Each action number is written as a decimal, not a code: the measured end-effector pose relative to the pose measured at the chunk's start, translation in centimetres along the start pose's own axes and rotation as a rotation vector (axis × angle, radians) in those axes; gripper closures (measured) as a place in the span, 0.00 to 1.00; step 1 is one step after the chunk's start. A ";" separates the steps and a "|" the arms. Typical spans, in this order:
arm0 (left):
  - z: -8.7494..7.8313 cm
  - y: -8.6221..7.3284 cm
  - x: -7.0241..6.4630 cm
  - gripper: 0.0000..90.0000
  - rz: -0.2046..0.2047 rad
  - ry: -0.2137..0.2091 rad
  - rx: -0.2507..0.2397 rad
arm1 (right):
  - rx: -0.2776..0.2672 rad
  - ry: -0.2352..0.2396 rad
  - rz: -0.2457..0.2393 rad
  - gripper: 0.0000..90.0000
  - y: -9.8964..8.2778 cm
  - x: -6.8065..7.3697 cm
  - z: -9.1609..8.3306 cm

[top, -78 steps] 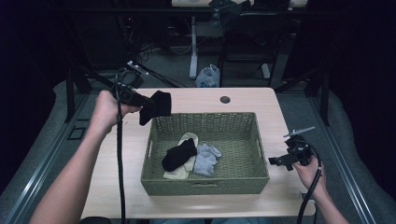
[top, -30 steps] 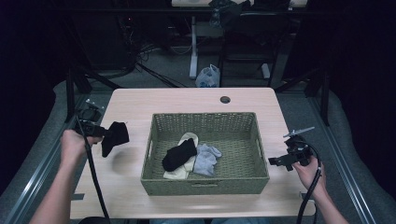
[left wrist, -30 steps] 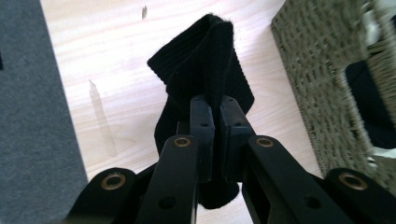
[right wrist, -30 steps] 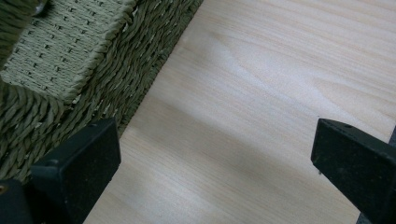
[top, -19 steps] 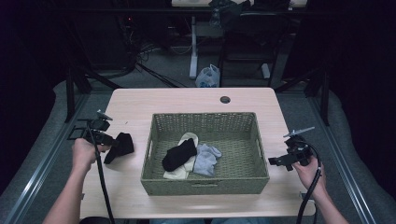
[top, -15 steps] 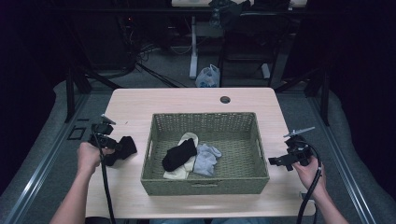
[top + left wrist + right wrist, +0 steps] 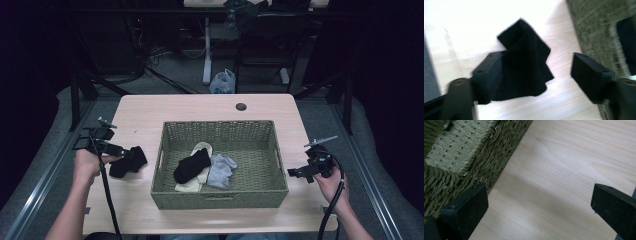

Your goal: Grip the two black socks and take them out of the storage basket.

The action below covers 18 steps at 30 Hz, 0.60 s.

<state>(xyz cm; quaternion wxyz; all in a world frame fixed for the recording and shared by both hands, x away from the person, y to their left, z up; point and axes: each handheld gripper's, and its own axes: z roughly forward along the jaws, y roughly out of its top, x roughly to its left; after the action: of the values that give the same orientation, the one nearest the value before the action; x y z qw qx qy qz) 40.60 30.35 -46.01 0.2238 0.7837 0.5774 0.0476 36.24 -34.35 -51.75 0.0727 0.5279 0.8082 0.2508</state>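
A black sock lies crumpled on the wooden table, left of a green woven basket. My left gripper is low over it. Its jaws have just been opening and now stand wide apart, with the sock between them leaning on one jaw. Inside the basket lie another black sock, a grey sock and a cream sock. My right gripper is open over bare wood beside the basket's right wall.
A round cable hole sits at the table's far edge. Beyond the table are dark desk legs, cables and a plastic bag on the floor. Bare wood runs along the left, far and right sides of the basket.
My left hand carried the black sock from above the basket's far left corner down to the table on the left. Its jaws then opened and the sock rests there. The right hand stayed still.
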 end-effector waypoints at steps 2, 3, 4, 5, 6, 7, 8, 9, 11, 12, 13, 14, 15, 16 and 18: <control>-1.3 0.5 -0.6 0.20 0.023 0.008 -0.017 | -0.003 -0.003 0.003 0.01 0.0 0.0 0.0; -2.7 1.1 -1.5 0.17 0.048 0.011 -0.046 | -0.004 -0.005 0.001 0.01 0.0 0.1 -0.1; -2.7 1.1 -1.5 0.17 0.048 0.011 -0.046 | -0.010 -0.003 0.004 0.01 0.0 0.1 -0.1; -3.4 1.5 -2.0 0.17 0.070 0.014 -0.058 | -0.010 -0.003 0.004 0.01 0.0 0.1 -0.1; -4.2 1.9 -2.7 0.16 0.084 0.014 -0.079 | -0.007 -0.003 0.002 0.01 0.0 0.0 -0.1; -4.7 2.3 -3.2 0.15 0.100 0.012 -0.091 | -0.009 -0.002 0.002 0.01 0.0 0.0 -0.1; -5.1 2.6 -3.6 0.13 0.112 0.008 -0.096 | -0.009 0.000 0.002 0.01 0.0 0.0 0.0; -5.7 3.1 -4.4 0.12 0.134 0.012 -0.106 | -0.009 0.002 0.002 0.01 0.0 -0.1 0.0; -6.2 3.8 -5.6 0.10 0.167 0.010 -0.119 | -0.010 -0.001 0.007 0.01 0.0 -0.1 0.0; -6.3 4.1 -6.1 0.09 0.181 0.004 -0.127 | -0.011 0.002 0.005 0.01 0.0 -0.1 0.0; -6.4 4.4 -6.6 0.07 0.196 -0.002 -0.132 | -0.015 0.007 0.002 0.00 0.0 -0.1 -0.2; -6.5 5.0 -7.8 0.06 0.226 -0.005 -0.133 | -0.018 0.005 0.005 0.00 0.0 -0.1 -0.2; -6.5 5.0 -7.8 0.06 0.226 -0.005 -0.133 | -0.018 0.005 0.005 0.00 0.0 -0.1 -0.2; -6.5 5.3 -8.4 0.06 0.242 -0.008 -0.132 | -0.020 0.005 0.010 0.00 0.0 0.0 -0.2; -6.5 5.7 -9.2 0.05 0.258 -0.014 -0.137 | -0.021 0.012 0.005 0.00 0.0 -0.1 -0.2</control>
<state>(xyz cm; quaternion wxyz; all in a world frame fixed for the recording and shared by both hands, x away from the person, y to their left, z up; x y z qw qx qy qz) 40.42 22.42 -36.20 0.2727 0.8348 0.4655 0.1098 36.19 -34.50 -51.58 0.0728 0.5278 0.8046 0.2623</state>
